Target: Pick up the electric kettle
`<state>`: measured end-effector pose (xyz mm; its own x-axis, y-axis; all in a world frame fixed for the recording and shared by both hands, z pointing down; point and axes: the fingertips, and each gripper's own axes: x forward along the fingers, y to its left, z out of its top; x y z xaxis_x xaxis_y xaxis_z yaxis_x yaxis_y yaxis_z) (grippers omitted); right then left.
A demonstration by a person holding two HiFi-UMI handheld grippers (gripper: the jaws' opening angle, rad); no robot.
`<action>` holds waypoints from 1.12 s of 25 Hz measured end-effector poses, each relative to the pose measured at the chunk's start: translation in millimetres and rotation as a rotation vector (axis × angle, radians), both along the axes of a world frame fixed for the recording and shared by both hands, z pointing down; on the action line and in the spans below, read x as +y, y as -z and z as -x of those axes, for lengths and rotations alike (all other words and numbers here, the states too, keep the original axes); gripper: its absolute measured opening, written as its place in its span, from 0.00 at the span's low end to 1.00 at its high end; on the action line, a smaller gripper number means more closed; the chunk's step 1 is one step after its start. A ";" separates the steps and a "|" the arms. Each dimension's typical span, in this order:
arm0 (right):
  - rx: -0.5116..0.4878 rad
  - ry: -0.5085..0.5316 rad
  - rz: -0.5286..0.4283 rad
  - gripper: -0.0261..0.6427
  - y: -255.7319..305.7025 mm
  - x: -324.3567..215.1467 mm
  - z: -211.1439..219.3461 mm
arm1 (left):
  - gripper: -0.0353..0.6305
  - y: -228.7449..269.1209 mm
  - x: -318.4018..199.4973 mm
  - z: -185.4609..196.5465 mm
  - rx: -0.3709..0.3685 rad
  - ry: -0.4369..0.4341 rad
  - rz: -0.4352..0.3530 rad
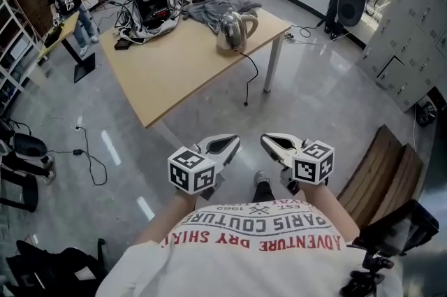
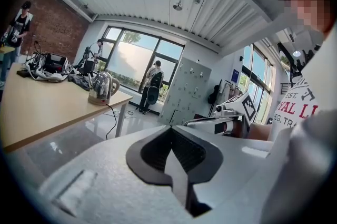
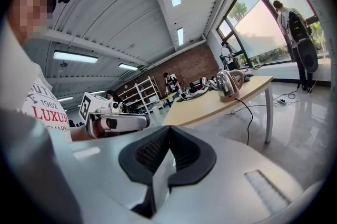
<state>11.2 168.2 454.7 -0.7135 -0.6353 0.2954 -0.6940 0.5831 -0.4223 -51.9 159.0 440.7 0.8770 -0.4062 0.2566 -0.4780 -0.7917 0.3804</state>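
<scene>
A shiny steel electric kettle [image 1: 235, 30] stands upright near the far right corner of a light wooden table [image 1: 167, 72], its black cord [image 1: 250, 75] hanging over the edge to the floor. My left gripper [image 1: 227, 144] and right gripper [image 1: 274, 142] are held side by side in front of my chest, well short of the table, both shut and holding nothing. The left gripper view shows the kettle [image 2: 102, 87] far off to the left. In the right gripper view the kettle [image 3: 227, 84] stands on the table [image 3: 210, 104] to the right.
Black gear with tangled cables [image 1: 150, 5] and a grey cloth [image 1: 216, 9] lie on the table behind the kettle. People stand at the room's far edges. A wooden bench [image 1: 380, 170] is at my right, grey lockers [image 1: 412, 16] beyond it.
</scene>
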 end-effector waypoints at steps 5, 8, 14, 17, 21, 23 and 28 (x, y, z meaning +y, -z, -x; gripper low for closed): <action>-0.007 0.007 0.014 0.04 -5.6 -39.8 -20.1 | 0.05 -6.5 -38.6 -20.2 -0.006 0.011 0.015; -0.014 0.011 0.029 0.04 -8.5 -66.6 -36.1 | 0.05 -10.2 -63.7 -36.0 -0.012 0.015 0.026; -0.049 0.014 0.039 0.04 -7.1 -126.6 -74.9 | 0.05 -8.7 -120.2 -77.3 -0.003 0.015 0.027; -0.055 0.024 0.046 0.04 -8.6 -152.3 -90.2 | 0.05 -12.4 -144.3 -91.2 -0.020 0.030 0.039; -0.086 0.030 0.053 0.04 -8.4 -183.2 -114.6 | 0.05 -13.5 -172.9 -111.8 -0.025 0.041 0.041; -0.092 0.036 0.047 0.04 -6.7 -198.8 -124.8 | 0.05 -11.8 -187.9 -121.3 -0.026 0.049 0.032; -0.098 0.063 0.034 0.04 0.2 -225.1 -142.5 | 0.05 -5.0 -213.4 -140.8 -0.024 0.069 0.019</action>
